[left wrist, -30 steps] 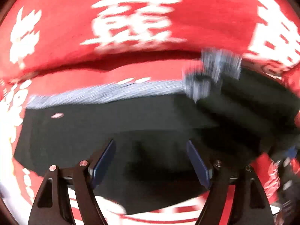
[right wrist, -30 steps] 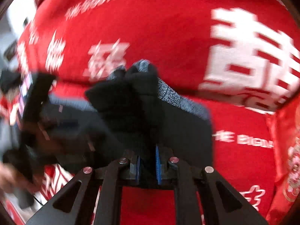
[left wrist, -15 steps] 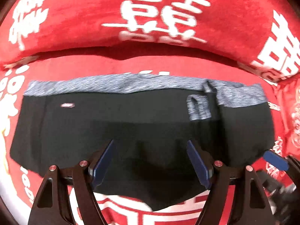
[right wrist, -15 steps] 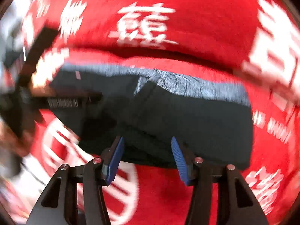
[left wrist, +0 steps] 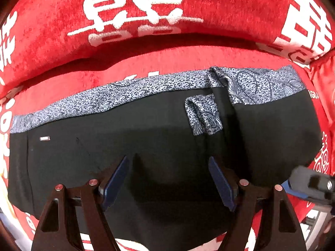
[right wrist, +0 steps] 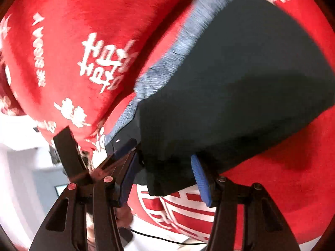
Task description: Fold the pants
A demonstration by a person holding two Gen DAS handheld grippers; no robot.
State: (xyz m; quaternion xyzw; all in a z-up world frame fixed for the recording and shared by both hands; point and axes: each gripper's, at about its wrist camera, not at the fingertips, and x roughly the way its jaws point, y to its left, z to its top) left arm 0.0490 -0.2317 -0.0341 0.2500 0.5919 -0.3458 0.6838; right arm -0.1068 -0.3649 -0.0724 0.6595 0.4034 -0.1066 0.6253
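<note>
Black pants [left wrist: 129, 146] with a grey-blue speckled waistband [left wrist: 100, 100] lie folded flat on a red sofa seat. A speckled flap [left wrist: 203, 117] shows near the fold on the right. My left gripper [left wrist: 168, 179] is open and empty just above the pants' near edge. My right gripper [right wrist: 165, 175] is open over the right end of the pants [right wrist: 230, 83], its fingers astride the near corner without closing on it. The right gripper also shows at the lower right of the left wrist view [left wrist: 309, 186].
The sofa's red back cushion [left wrist: 146, 10] with white characters rises behind the pants. A red armrest cushion [right wrist: 62, 41] stands to the left in the right wrist view. The seat's front edge and pale floor [right wrist: 18, 167] lie below.
The right gripper let go of the lifted pants end, which now lies flat on the fold, and swung round to the pants' right end. The left gripper stayed open and moved slightly closer.
</note>
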